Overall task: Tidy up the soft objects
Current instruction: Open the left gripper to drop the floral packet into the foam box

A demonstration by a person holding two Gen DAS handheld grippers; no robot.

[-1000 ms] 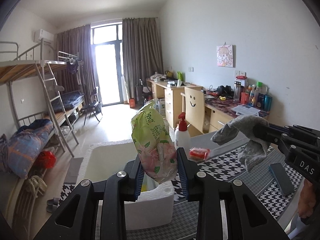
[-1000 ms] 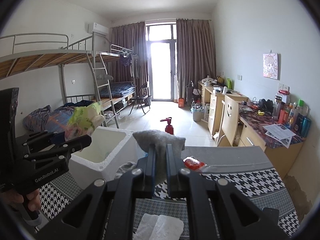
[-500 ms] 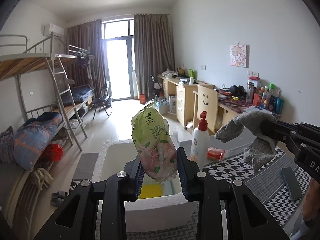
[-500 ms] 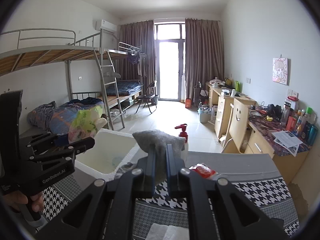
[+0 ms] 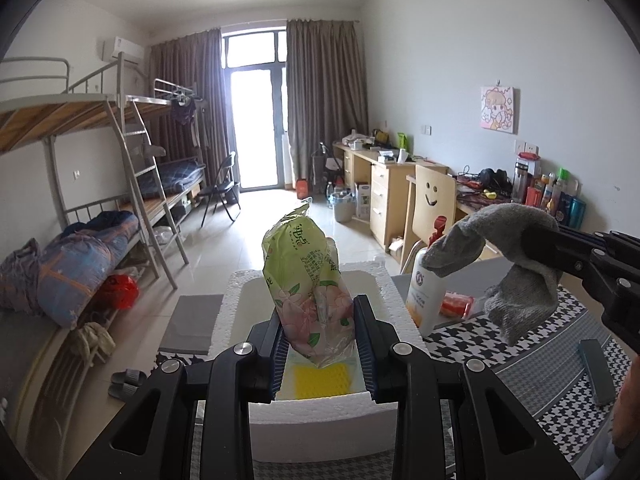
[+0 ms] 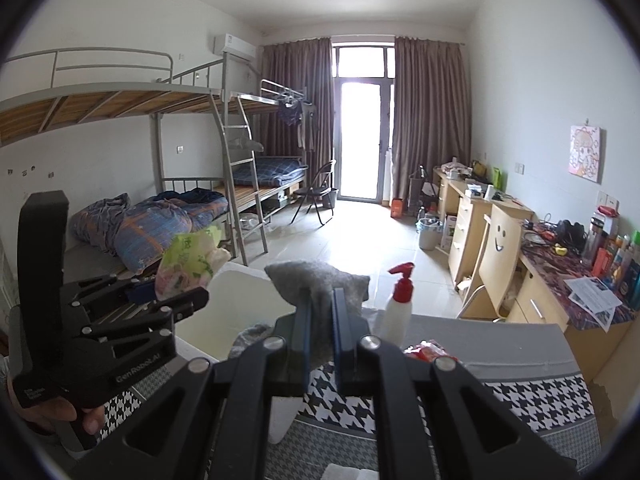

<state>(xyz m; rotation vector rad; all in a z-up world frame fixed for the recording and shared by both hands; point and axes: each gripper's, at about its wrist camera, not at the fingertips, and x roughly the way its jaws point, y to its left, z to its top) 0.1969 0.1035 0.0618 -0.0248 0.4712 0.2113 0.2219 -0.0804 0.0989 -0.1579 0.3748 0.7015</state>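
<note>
Left wrist view, lower centre: the left gripper [image 5: 320, 328] is closed on a soft green and pink floral plastic pack [image 5: 310, 280], held upright between its blue-padded fingers [image 5: 366, 340] directly above the open white foam box [image 5: 320, 410]. The pack bears dark printed characters near its top, too small to read. A yellow textured item [image 5: 320, 376] lies on the box floor beneath the pack.

Right side of the same view: the right gripper [image 5: 532, 246] is clamped on a limp grey sock [image 5: 516, 264], which droops on both sides of the jaws, above the black-and-white houndstooth tablecloth [image 5: 520, 364]. Just right of the box stands a white pump bottle with a red top [image 5: 428, 284] carrying a round red emblem; a red packet [image 5: 456, 305] lies beside it and a dark flat rectangular object [image 5: 596, 372] lies lower right.

Right wrist view, centre: the right gripper [image 6: 319, 312] pinches the sock [image 6: 320, 284] near the box's right wall [image 6: 256, 304]. At lower left, the left gripper [image 6: 168, 292] shows white lettering "GenRobot.AI" on its body, visible only here, with the pack [image 6: 188, 264] in its jaws. Only this view shows the person's hand [image 6: 52, 408] on the left handle. The bottle [image 6: 398, 304] and packet [image 6: 428, 350] appear right of centre.
</note>
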